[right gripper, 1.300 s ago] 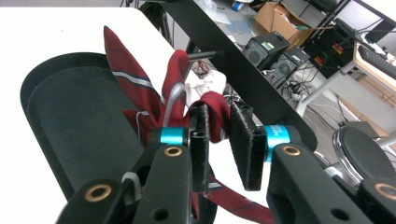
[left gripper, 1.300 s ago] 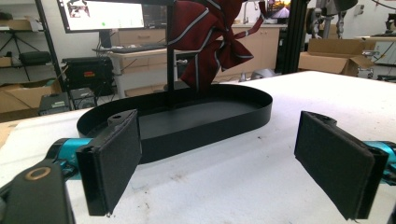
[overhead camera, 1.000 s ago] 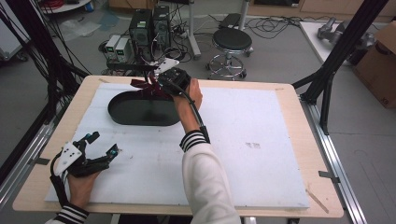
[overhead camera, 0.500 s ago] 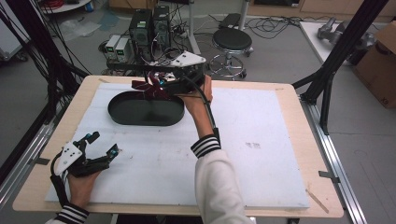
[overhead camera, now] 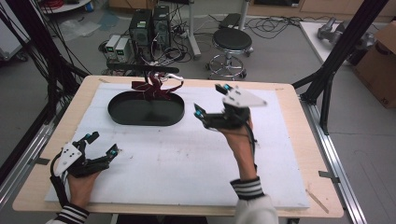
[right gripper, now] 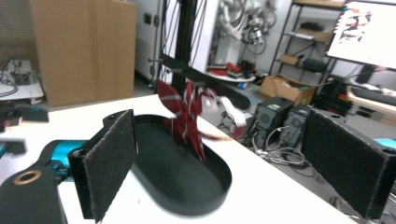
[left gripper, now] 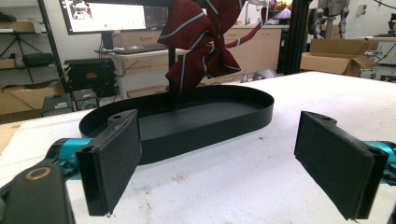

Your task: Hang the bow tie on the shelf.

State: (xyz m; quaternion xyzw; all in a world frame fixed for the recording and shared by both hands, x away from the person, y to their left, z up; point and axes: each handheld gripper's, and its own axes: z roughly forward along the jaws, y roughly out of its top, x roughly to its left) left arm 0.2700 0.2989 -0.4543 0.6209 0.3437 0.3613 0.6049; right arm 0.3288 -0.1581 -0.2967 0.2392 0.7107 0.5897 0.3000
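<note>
A dark red striped bow tie (overhead camera: 154, 88) hangs from a black bar over the far rim of a black oval tray (overhead camera: 144, 122). My right gripper (overhead camera: 210, 100) hovers over the mat to the right of the tray, apart from the tie. Its jaws have just been opening and hold nothing. In the right gripper view its pads (right gripper: 109, 163) frame the tie (right gripper: 184, 114) and the tray (right gripper: 187, 205) farther off. My left gripper (overhead camera: 102, 143) rests open at the front left. Its own view looks between wide jaws at the tray (left gripper: 210, 130) and the tie (left gripper: 201, 42).
A white foam mat (overhead camera: 187, 158) covers most of the wooden table. Black frame posts (overhead camera: 331, 70) rise at both sides. Behind the table are computers (overhead camera: 149, 23), a stool (overhead camera: 232, 39), cables and a cardboard box (overhead camera: 378, 60).
The right gripper was at the bow tie by the tray's far rim. It opened, let the tie go, and moved right and nearer the person. The left gripper stayed put.
</note>
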